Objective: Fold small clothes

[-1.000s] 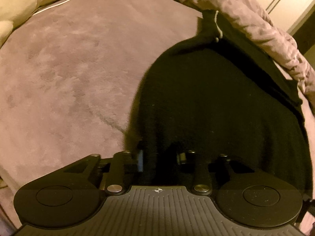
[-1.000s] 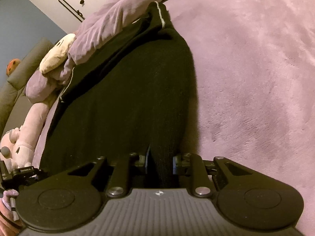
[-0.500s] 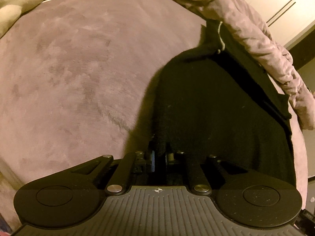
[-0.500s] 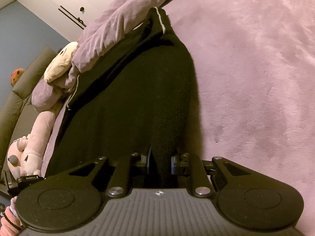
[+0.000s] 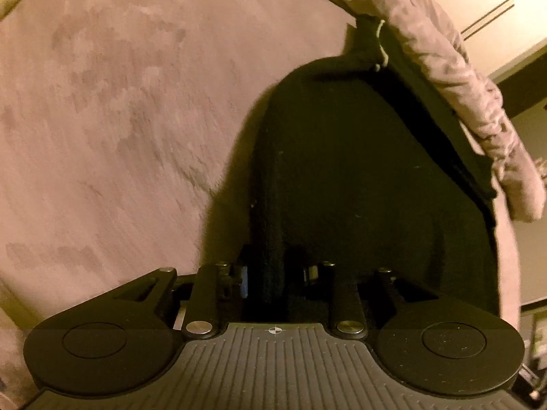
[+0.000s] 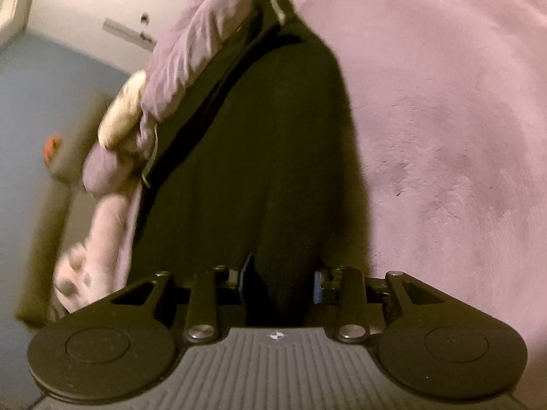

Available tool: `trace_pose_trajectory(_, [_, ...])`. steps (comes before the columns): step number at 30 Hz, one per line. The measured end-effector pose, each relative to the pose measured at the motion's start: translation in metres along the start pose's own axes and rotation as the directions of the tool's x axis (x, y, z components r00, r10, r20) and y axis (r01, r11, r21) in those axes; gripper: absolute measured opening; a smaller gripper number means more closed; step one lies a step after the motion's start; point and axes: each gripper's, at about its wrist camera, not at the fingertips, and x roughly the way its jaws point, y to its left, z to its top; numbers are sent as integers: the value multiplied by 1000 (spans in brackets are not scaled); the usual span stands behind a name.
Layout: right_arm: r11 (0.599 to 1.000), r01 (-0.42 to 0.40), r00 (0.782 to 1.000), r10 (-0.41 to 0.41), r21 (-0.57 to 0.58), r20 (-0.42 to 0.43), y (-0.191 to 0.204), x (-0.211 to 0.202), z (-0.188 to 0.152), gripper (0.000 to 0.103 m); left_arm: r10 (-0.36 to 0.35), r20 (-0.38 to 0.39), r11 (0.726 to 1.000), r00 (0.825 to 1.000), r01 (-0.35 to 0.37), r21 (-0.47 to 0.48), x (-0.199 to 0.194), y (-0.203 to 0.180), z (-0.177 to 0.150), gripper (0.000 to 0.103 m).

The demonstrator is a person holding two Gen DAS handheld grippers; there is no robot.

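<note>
a mauve plush blanket (image 5: pixel 119 119) is covering the bed under both cameras. nearest, the left hand-held gripper (image 5: pixel 275 275) is pinching one corner of a black garment (image 5: pixel 359 177), its jaws set narrow around the cloth. the right hand-held gripper (image 6: pixel 282 278) is gripping the other corner likewise. the garment is stretching away across the blanket, its far end lying against a rumpled lilac duvet (image 6: pixel 191 48). beyond that, a pink plush toy (image 6: pixel 92 239) is lying blurred.
</note>
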Motion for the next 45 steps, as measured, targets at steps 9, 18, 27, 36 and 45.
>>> trace_pose_trajectory(9, [969, -151, 985, 132, 193, 109, -22, -1, 1, 24, -68, -2, 992, 998, 68, -110, 1, 12, -3, 20])
trace_pose_trajectory(18, [989, -87, 994, 78, 123, 79, -10, 12, 5, 20, -37, 24, 998, 999, 38, -48, 0, -2, -1, 13])
trace_pose_trajectory(27, [997, -81, 996, 81, 11, -40, 12, 25, 37, 18, -49, -18, 999, 999, 49, 15, 3, -32, 29, 12])
trace_pose_trajectory(36, [989, -63, 995, 73, 132, -73, 45, 38, 100, 17, -60, -42, 994, 997, 56, -90, 9, -79, 88, 12])
trace_pose_trajectory(45, [963, -48, 999, 45, 267, 16, 67, 53, 168, 17, -74, 22, 983, 997, 76, -166, 24, -122, 160, 12])
